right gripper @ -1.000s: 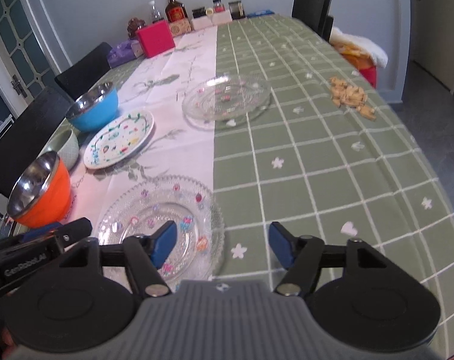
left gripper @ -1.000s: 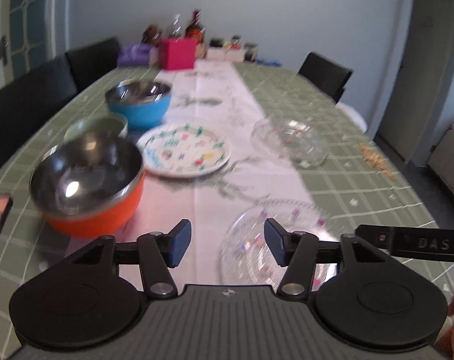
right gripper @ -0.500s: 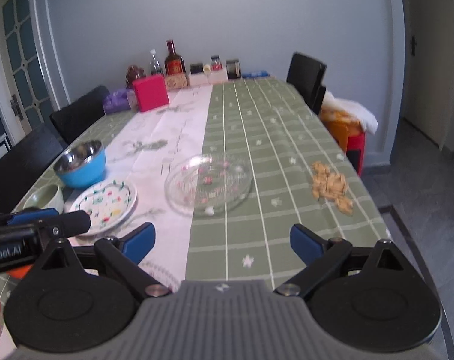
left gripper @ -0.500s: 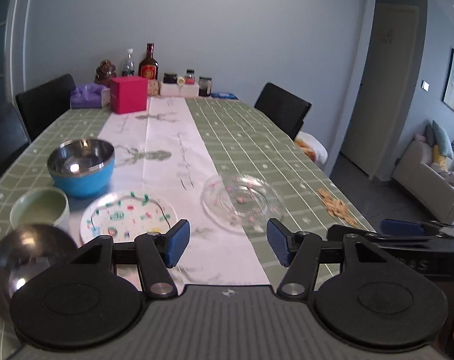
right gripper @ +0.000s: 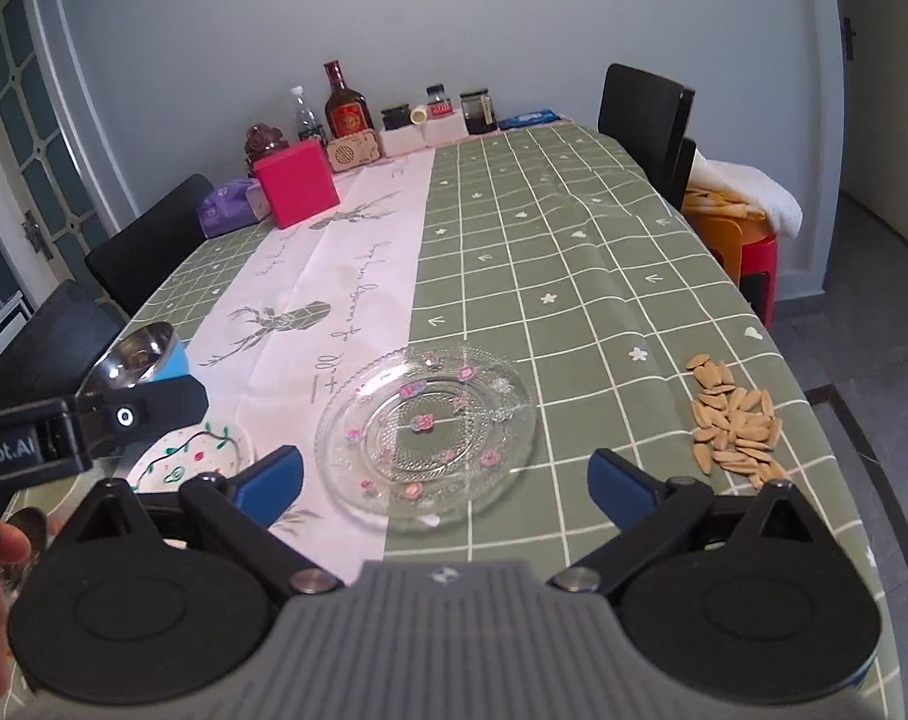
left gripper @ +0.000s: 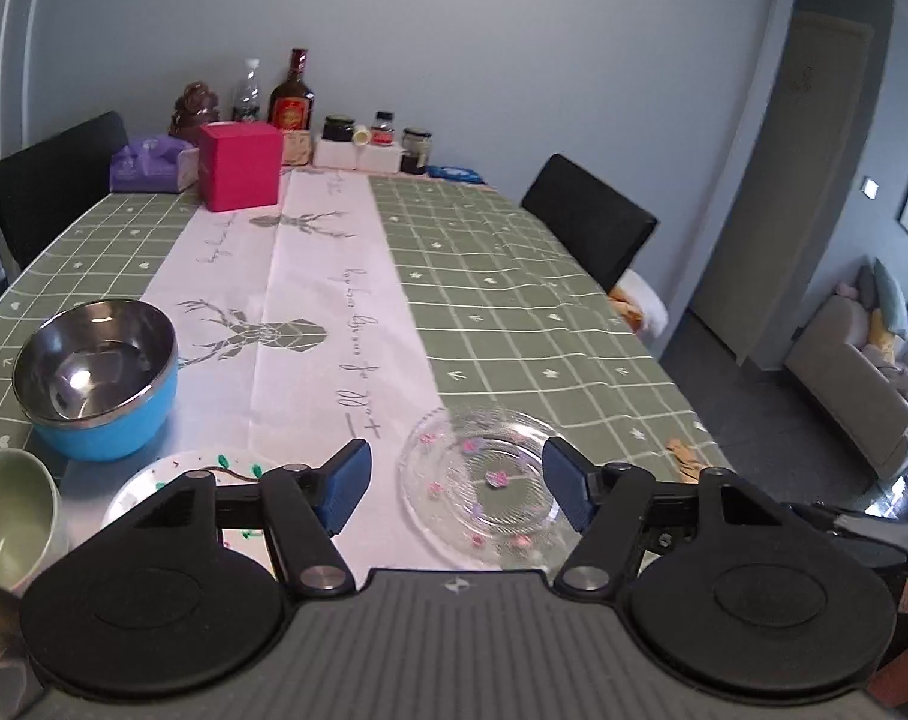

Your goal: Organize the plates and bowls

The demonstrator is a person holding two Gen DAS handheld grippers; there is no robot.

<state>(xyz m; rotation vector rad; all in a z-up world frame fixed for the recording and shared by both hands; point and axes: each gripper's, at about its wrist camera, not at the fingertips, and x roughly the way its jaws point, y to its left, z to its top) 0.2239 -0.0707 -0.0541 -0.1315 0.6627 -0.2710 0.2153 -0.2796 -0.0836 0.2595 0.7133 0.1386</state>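
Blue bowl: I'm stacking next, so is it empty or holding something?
Empty: the blue bowl stands upright, its shiny steel inside bare apart from reflections.

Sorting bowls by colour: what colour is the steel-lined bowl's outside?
Blue; the bowl shows best in the left wrist view.

You are looking at a clear glass plate (right gripper: 427, 432) showing pink flowers and a blue steel-lined bowl (left gripper: 97, 378). The green checked tablecloth (right gripper: 574, 276) is carrying a white runner (left gripper: 310, 312) with grey deer, and the half-hidden white plate (right gripper: 193, 456) seems to be showing green vines.

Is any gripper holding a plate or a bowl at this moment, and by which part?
Nothing is held. The left gripper is opening and the right gripper closing slightly, both empty above the glass plate.
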